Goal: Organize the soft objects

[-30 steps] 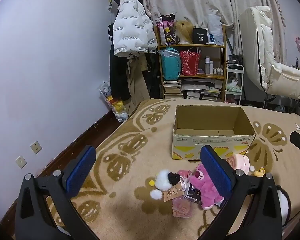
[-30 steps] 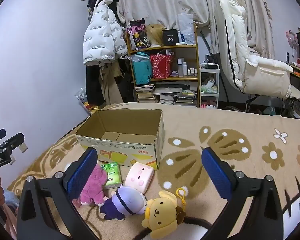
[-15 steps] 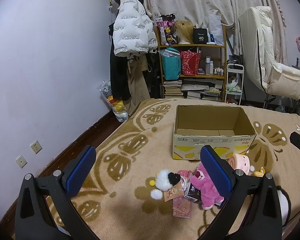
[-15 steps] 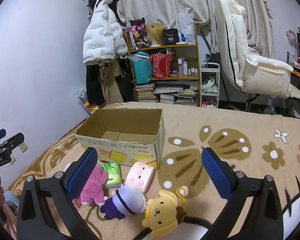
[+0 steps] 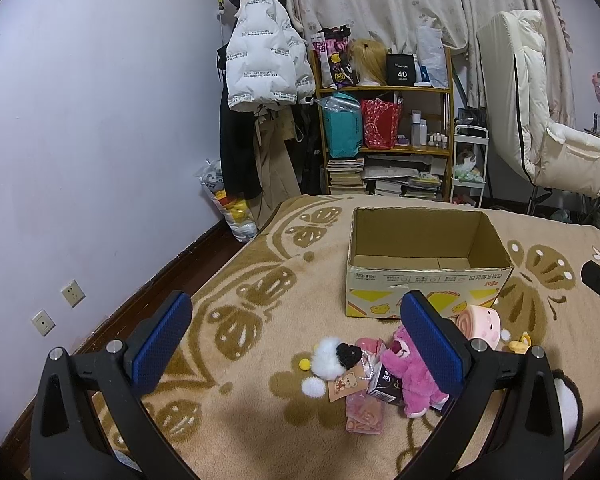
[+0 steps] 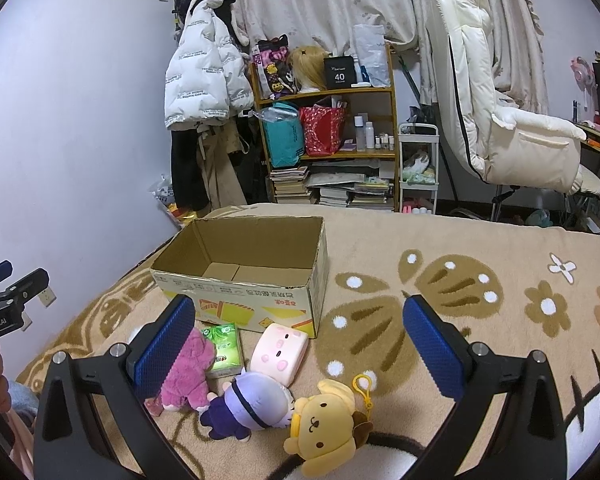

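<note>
Fingers [image 6: 168, 340] on both tools gape empty, so we risk snagging the pink bear [image 6: 186, 374] alongside the tissue pack [image 6: 224, 344] at lower left.

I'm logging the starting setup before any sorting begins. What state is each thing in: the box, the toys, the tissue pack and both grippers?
cardboard box: open, empty, upright
pink bear plush: lying outside the box
purple doll: lying on its side
yellow dog plush: lying face up, keyring attached
pink pig cushion: resting by the box front
green tissue pack: flat, unopened
left gripper: open, empty
right gripper: open, empty
</note>
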`<state>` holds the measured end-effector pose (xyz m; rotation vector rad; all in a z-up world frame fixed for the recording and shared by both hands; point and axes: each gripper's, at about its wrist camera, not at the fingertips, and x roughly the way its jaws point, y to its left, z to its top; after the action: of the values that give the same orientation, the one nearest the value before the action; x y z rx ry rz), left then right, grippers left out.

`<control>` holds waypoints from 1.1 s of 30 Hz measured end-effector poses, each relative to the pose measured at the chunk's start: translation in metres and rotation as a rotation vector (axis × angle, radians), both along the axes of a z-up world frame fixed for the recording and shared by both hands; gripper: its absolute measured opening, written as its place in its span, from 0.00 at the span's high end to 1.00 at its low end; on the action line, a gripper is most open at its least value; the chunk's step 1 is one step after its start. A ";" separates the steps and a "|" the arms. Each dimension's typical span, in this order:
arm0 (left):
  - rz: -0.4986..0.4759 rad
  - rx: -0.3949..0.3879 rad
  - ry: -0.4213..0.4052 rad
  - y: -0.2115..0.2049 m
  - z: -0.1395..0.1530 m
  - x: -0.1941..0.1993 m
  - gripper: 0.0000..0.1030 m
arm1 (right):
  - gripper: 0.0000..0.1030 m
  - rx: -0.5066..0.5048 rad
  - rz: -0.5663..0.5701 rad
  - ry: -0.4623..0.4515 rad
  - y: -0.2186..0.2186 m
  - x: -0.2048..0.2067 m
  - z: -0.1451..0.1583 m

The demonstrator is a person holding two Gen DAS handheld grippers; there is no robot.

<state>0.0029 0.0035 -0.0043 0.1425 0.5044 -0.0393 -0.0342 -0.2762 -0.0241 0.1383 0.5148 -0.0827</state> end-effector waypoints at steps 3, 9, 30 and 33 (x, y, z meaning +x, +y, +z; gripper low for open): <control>-0.001 0.000 0.001 0.000 0.000 0.000 0.00 | 0.00 0.000 0.001 0.001 0.000 0.000 0.000; 0.000 0.001 0.001 0.001 -0.001 0.000 0.00 | 0.00 0.002 0.000 0.000 0.000 0.000 0.000; 0.005 0.002 0.004 0.001 -0.003 0.002 0.00 | 0.00 0.006 0.003 0.002 0.003 0.000 -0.002; 0.006 0.004 0.006 0.001 -0.004 0.003 0.00 | 0.00 0.007 0.003 0.003 0.004 0.001 -0.005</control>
<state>0.0055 0.0046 -0.0080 0.1449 0.5108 -0.0332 -0.0331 -0.2726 -0.0288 0.1441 0.5181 -0.0780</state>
